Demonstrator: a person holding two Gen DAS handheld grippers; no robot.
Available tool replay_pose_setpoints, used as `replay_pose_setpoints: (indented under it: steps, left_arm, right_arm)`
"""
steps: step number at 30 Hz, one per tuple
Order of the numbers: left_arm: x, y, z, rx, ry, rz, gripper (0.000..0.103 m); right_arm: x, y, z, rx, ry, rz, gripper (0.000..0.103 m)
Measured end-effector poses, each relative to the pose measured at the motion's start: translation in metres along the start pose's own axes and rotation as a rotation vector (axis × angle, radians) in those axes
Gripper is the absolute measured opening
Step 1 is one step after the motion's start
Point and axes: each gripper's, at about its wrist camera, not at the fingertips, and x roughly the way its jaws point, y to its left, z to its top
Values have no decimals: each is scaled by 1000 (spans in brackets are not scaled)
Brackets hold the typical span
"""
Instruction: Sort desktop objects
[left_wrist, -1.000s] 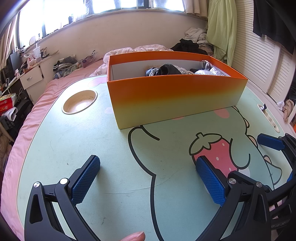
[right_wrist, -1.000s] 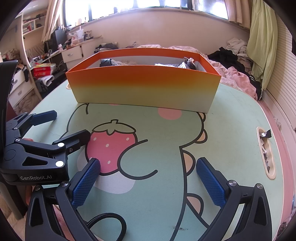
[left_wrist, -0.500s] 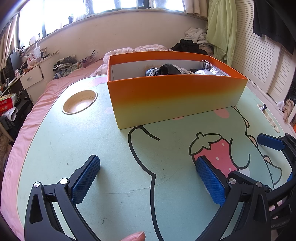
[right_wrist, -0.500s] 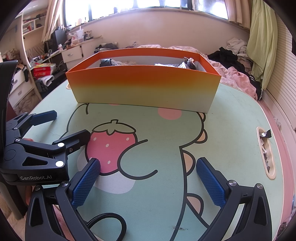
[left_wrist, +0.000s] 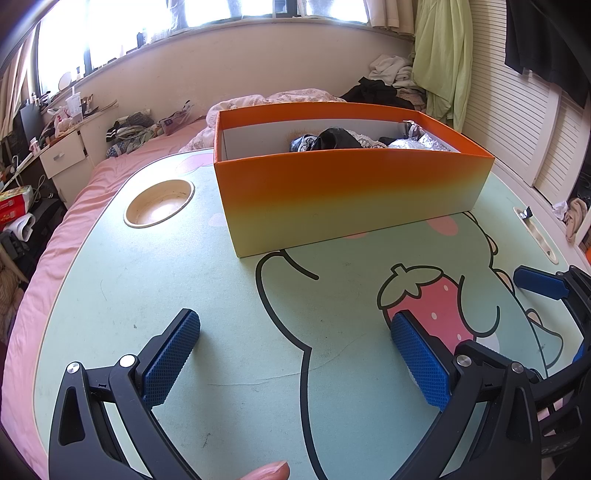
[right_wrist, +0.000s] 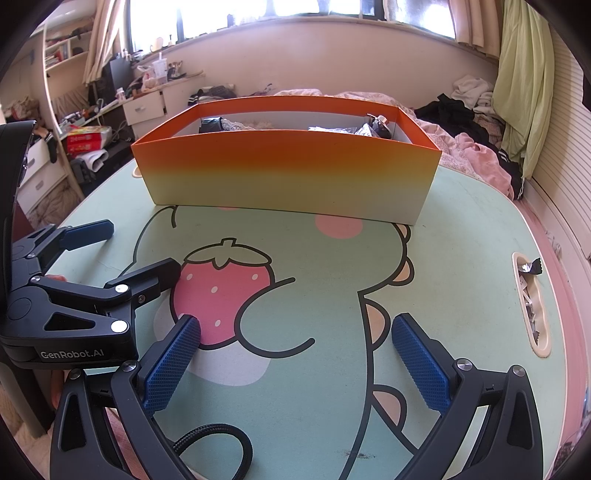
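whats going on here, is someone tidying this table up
A person holds two grippers low over the cartoon-printed table. The left gripper and right gripper are both open and hold nothing. The orange box at the far side already contains several items, and no loose objects show on the table in front of it.

Behind your table (left_wrist: 110, 295) a pink-sheeted bed (left_wrist: 92, 184) runs to a cream wall (left_wrist: 258, 55) under a row of bright windows (left_wrist: 221, 7), daylight pouring in. At the left you have a white drawer unit (left_wrist: 62, 158) and a cluttered desk (right_wrist: 166, 79). On the right, a green curtain (left_wrist: 443, 55) hangs beside white louvred doors (left_wrist: 517, 110), with clothes (right_wrist: 461, 107) heaped on the bed's far corner.
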Motion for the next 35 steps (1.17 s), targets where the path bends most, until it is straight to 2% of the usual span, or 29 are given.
replay_pose_setpoints:
  steps: [35]
  left_arm:
    - [-2,-1,0,1,-6,2,103]
  right_arm:
    - [0,0,0,0,0,0,103]
